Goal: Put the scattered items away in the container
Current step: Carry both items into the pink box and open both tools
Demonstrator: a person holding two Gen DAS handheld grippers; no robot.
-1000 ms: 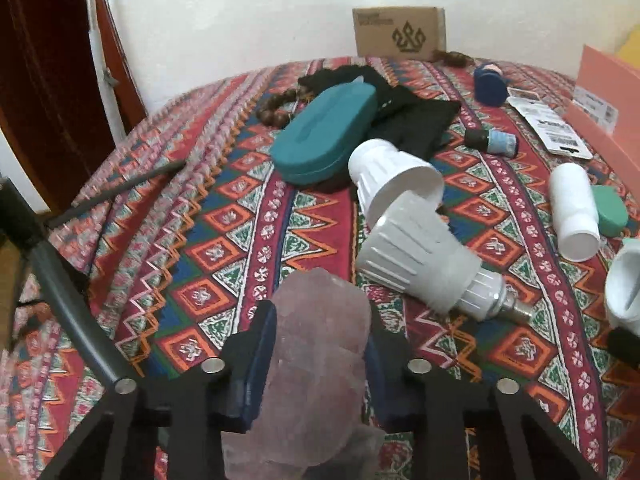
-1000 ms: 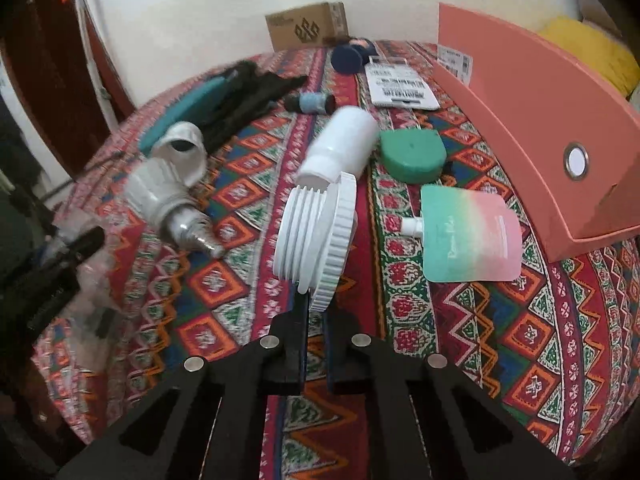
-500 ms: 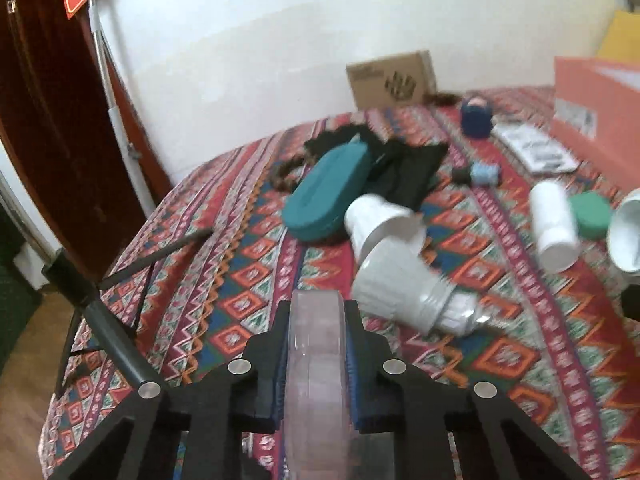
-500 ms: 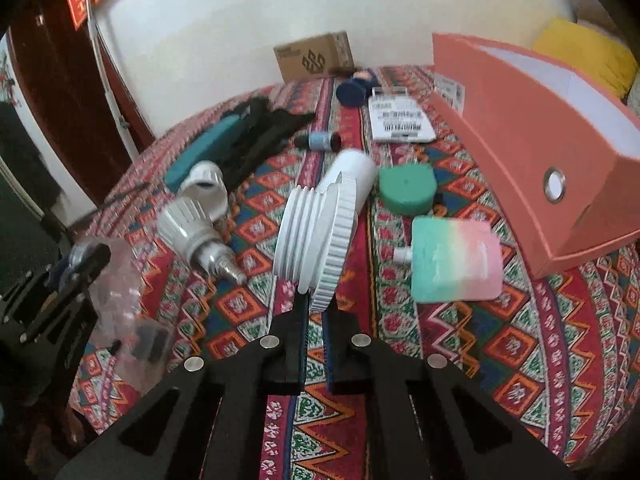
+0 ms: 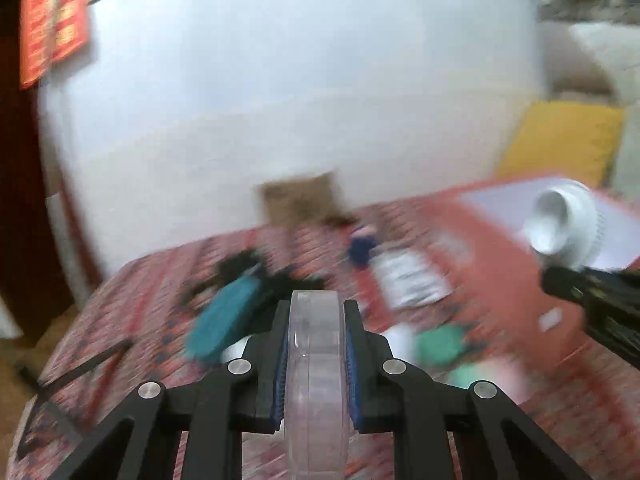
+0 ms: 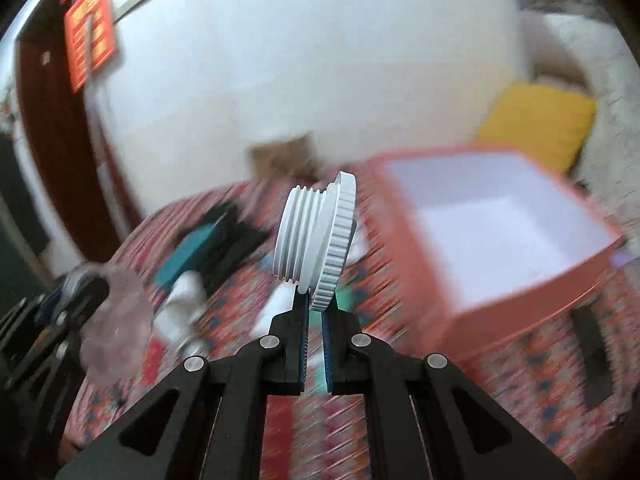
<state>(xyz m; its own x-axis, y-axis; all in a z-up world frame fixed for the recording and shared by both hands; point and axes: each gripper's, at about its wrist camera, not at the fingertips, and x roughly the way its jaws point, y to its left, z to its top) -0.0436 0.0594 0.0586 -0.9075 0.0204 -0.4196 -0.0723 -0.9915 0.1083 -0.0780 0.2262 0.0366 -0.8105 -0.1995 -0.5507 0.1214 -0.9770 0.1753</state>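
Note:
My left gripper [image 5: 316, 320] is shut on a clear plastic disc-shaped case [image 5: 316, 360], held edge-on above the patterned tablecloth. My right gripper [image 6: 314, 304] is shut on the rim of a white threaded screw cap [image 6: 316, 232], lifted well above the table. The salmon-pink open box [image 6: 492, 224] with a white inside stands to the right; the cap hangs to the left of its near-left corner. In the left wrist view the cap [image 5: 564, 224] and right gripper appear in front of the box [image 5: 500, 260]. Both views are motion-blurred.
On the cloth lie a teal case [image 5: 224, 320] on black fabric, a white bulb [image 6: 180, 304], a green round item [image 5: 440, 340], a printed card [image 5: 408, 280], a blue item [image 5: 362, 246] and a cardboard box [image 5: 300, 200] by the wall. A yellow cushion [image 6: 536, 124] sits behind.
Both grippers have risen with their loads and tilted up, so more wall shows. The open top of the pink box has come into view. The clear case now sits edge-on between the left fingers.

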